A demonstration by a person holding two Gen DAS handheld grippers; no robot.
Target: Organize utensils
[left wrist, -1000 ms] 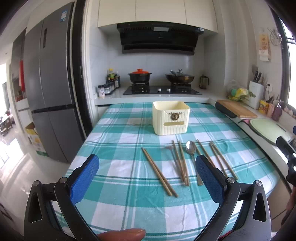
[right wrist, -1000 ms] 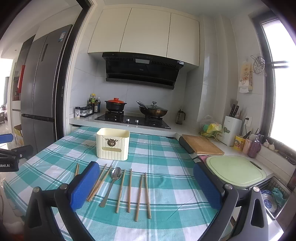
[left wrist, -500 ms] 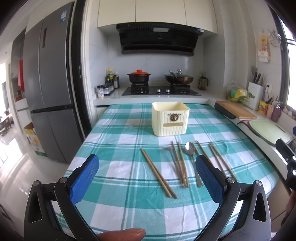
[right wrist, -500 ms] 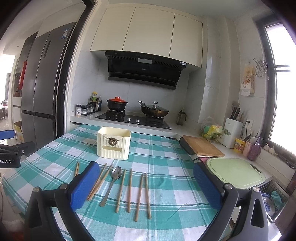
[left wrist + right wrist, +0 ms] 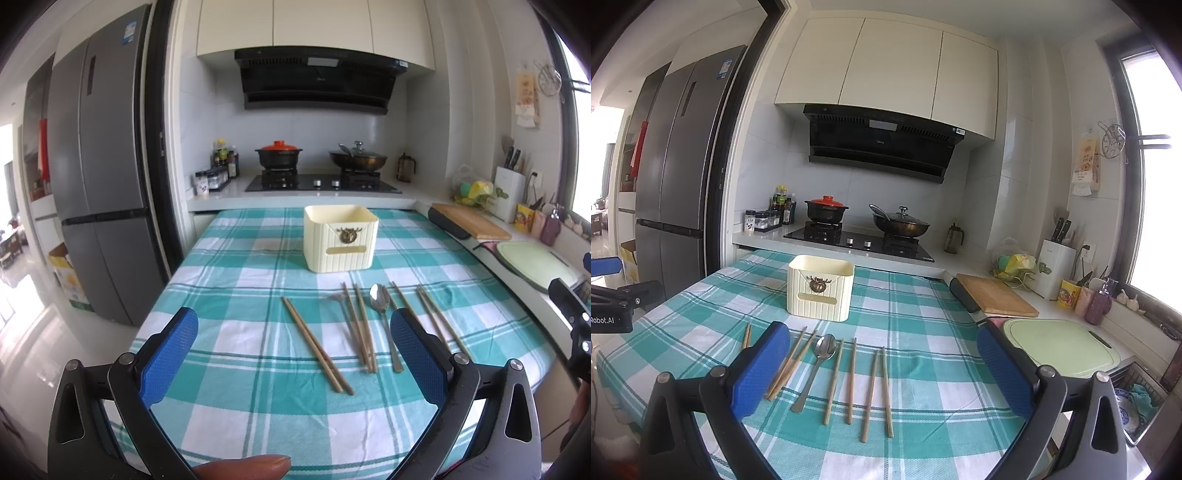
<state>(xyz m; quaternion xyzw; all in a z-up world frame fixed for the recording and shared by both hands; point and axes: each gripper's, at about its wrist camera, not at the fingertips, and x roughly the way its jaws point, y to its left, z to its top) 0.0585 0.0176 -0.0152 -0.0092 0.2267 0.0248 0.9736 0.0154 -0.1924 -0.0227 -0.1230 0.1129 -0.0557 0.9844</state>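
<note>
Both grippers gape wide, holding nothing: left gripper (image 5: 293, 349), right gripper (image 5: 882, 365). Chopsticks (image 5: 850, 380) and spoon (image 5: 817, 365) lie on the checked cloth (image 5: 916, 325), long axes near-to-far, short of the cream holder (image 5: 820, 286). Right gripper looks nearer the right-hand pairs.

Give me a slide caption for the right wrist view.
Open right gripper above chopsticks and a spoon laid before a cream holder on a checked tablecloth.

The left gripper (image 5: 293, 350) is hovering wide open above the checked tablecloth (image 5: 236, 295). Wooden chopsticks (image 5: 317, 344) and a metal spoon (image 5: 384, 321) are lying before the cream utensil holder (image 5: 340, 238).
</note>
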